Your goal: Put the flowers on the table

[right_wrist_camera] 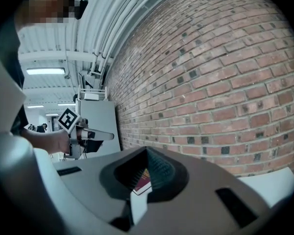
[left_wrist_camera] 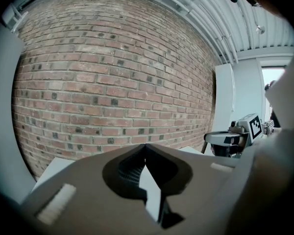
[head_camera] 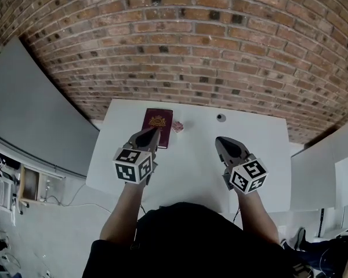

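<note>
Shows from above a white table (head_camera: 191, 169) set against a brick wall (head_camera: 180, 51). Shows left gripper (head_camera: 156, 131) over the table's left part, jaws pressed together with nothing between them, tips overlapping a maroon booklet (head_camera: 159, 119). Shows right gripper (head_camera: 218, 139) well apart to the right, likewise closed and empty. Locates pink flower (head_camera: 178, 126) on the table, just beside the booklet's right edge. Marks a small dark round object (head_camera: 221, 118) near the far edge.
</note>
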Motion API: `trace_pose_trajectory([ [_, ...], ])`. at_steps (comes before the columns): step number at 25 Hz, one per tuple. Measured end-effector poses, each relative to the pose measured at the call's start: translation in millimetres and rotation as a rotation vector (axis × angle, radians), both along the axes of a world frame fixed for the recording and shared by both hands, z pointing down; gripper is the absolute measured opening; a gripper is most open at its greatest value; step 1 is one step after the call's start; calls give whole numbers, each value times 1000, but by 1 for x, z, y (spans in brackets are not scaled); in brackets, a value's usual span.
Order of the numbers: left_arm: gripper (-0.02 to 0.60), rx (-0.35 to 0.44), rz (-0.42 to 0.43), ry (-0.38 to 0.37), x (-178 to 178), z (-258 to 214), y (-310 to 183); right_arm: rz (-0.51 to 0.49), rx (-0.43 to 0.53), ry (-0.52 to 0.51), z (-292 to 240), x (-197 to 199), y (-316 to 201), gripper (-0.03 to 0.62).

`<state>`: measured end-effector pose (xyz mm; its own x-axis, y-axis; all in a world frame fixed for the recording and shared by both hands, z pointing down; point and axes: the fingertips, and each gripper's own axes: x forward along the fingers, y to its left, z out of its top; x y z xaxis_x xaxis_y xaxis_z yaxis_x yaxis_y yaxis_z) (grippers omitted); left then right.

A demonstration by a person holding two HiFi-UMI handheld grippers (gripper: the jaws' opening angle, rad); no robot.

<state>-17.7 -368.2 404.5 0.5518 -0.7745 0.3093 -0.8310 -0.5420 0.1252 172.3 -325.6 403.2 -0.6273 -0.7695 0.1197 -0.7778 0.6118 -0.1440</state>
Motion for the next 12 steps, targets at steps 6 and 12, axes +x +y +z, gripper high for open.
trace_pose_trajectory([
  [6, 12, -7, -2, 13, -8, 5, -4, 3, -14, 5, 3, -8, 1, 12],
  [12, 12, -19, -7, 21, -18, 11, -3, 8, -28, 10, 7, -13, 3, 12],
])
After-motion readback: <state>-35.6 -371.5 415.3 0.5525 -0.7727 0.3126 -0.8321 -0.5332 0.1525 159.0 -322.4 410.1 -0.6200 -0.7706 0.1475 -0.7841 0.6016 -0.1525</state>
